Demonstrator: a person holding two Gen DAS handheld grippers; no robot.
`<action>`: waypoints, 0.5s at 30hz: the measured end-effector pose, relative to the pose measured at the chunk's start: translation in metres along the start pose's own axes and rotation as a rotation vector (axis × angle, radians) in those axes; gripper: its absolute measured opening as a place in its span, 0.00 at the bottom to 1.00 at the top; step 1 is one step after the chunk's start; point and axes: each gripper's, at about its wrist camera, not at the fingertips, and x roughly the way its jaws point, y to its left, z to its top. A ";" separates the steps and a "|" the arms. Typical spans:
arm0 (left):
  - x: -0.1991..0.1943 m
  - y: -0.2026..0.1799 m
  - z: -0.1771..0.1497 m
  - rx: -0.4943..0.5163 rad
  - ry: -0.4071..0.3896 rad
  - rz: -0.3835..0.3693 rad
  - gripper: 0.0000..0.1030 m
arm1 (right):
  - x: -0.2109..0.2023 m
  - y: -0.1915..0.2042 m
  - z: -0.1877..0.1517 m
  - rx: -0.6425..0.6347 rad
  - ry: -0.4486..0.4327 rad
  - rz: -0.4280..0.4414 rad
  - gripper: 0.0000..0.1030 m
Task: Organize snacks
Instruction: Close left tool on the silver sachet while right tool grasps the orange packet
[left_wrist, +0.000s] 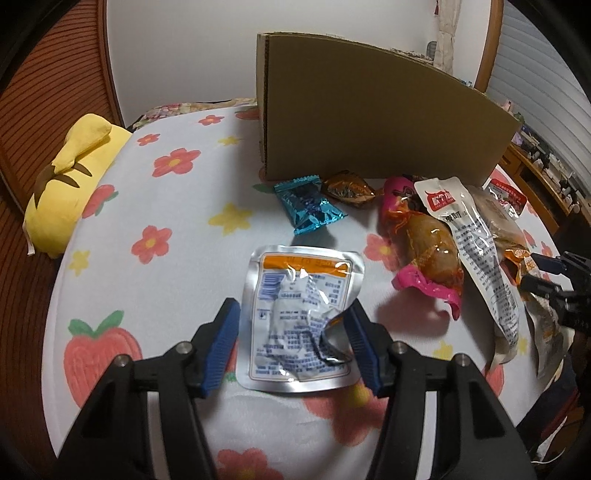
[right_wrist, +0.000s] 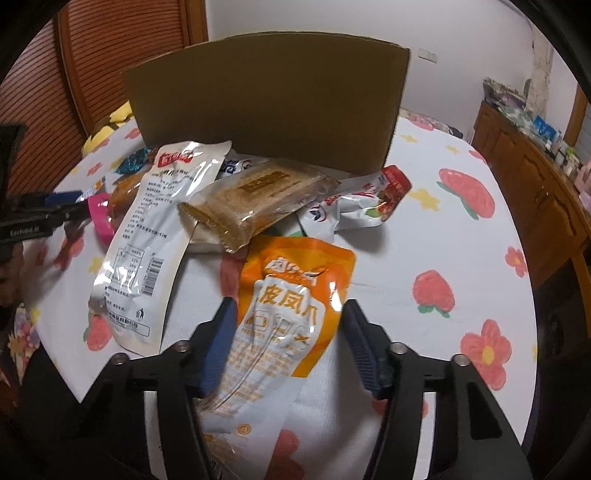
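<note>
Two grippers, each straddling a pouch on the flower-print sheet (left_wrist: 177, 266). Left gripper (left_wrist: 293, 345): jaws part-closed, blue pads pressing both edges of a crumpled silver foil pouch (left_wrist: 295, 317), right edge buckled. Right gripper (right_wrist: 290, 343): jaws part-closed around an orange chicken-feet pouch (right_wrist: 284, 317); left pad touches, right pad contact unclear, likely a sliver of gap. Beyond: white long pouch (right_wrist: 147, 236), clear-wrapped biscuit pack (right_wrist: 255, 199), pink-wrapped snack (left_wrist: 424, 243), blue candy wrapper (left_wrist: 308, 208), brown candy wrapper (left_wrist: 349, 188). Farthest, upright cardboard box (left_wrist: 369, 118); yellow plush (left_wrist: 70, 177) at far left.
</note>
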 end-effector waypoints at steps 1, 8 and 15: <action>-0.001 0.000 0.000 -0.003 -0.001 -0.002 0.56 | 0.000 -0.003 0.001 0.010 0.002 0.011 0.51; -0.002 -0.001 -0.003 0.000 -0.009 0.005 0.56 | 0.003 -0.005 0.007 0.024 0.020 0.029 0.49; -0.001 -0.001 -0.003 0.003 -0.013 0.010 0.56 | 0.012 0.004 0.015 0.009 0.044 0.013 0.71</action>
